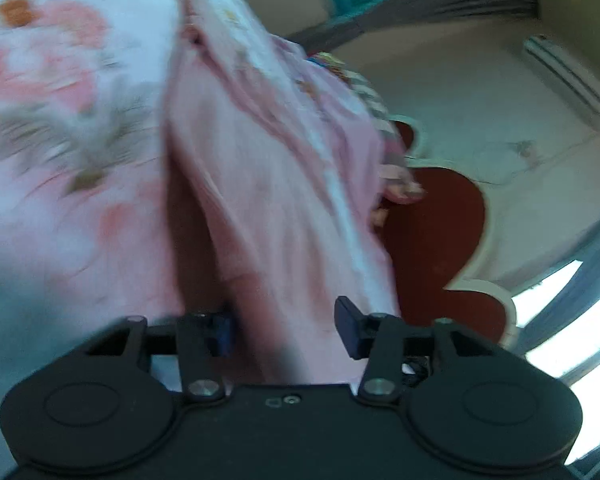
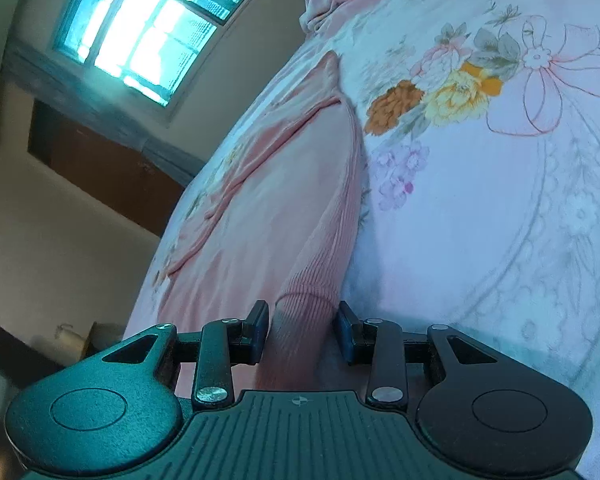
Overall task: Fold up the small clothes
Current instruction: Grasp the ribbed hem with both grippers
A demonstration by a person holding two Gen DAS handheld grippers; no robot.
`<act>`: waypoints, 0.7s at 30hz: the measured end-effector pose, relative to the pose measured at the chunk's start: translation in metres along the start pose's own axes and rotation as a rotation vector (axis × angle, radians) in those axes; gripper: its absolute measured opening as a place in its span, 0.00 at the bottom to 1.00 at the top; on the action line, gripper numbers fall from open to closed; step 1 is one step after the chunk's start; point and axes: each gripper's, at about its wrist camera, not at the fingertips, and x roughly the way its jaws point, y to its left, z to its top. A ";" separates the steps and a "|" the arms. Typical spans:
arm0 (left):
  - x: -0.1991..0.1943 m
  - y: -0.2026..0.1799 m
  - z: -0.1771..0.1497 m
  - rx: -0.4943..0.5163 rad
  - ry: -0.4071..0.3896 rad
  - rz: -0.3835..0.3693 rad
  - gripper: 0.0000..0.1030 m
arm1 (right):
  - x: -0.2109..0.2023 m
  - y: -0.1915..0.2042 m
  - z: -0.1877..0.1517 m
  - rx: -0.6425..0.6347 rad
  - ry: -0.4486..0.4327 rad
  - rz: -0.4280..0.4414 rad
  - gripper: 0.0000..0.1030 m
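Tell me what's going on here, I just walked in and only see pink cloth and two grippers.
A person with a gripper in each hand is folding a small pink garment on a floral bedsheet. The right gripper is shut on a ribbed cuff. The left gripper has pink cloth between its fingers, but the blurred view hides whether the pads press on it yet.

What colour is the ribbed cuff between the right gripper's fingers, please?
Salmon pink; the ribbed cuff shows best in the right wrist view.
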 end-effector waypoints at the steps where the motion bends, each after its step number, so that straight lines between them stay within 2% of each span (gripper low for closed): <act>1: 0.001 0.003 -0.002 0.001 -0.008 0.007 0.42 | 0.001 -0.002 0.000 0.015 -0.002 0.005 0.36; 4: 0.004 0.009 0.002 -0.040 -0.050 -0.007 0.41 | 0.007 -0.006 0.005 0.060 -0.009 0.029 0.36; 6: 0.008 0.012 0.007 -0.050 -0.062 0.016 0.29 | 0.011 -0.005 0.009 0.051 0.007 0.025 0.36; 8: 0.011 0.014 0.011 -0.050 -0.049 0.043 0.09 | 0.013 -0.002 0.012 0.038 0.020 0.017 0.36; 9: 0.013 0.014 0.011 -0.038 -0.038 0.058 0.05 | 0.013 -0.001 0.012 0.026 0.026 0.011 0.36; 10: 0.012 0.014 0.011 -0.024 -0.030 0.075 0.03 | 0.013 0.001 0.012 0.004 0.032 -0.006 0.34; 11: 0.016 0.012 0.010 -0.011 -0.027 0.086 0.04 | 0.014 0.003 0.011 -0.018 0.039 -0.024 0.27; 13: 0.015 0.010 0.009 0.000 -0.041 0.090 0.04 | 0.016 0.008 0.010 -0.070 0.054 -0.062 0.24; 15: 0.015 0.008 0.009 0.003 -0.061 0.093 0.03 | 0.017 0.008 0.009 -0.081 0.053 -0.064 0.09; 18: 0.003 0.001 0.014 0.025 -0.106 0.064 0.03 | 0.011 0.021 0.012 -0.145 0.020 -0.030 0.09; 21: 0.000 -0.021 0.032 0.080 -0.143 0.022 0.03 | 0.003 0.041 0.025 -0.185 -0.036 0.015 0.09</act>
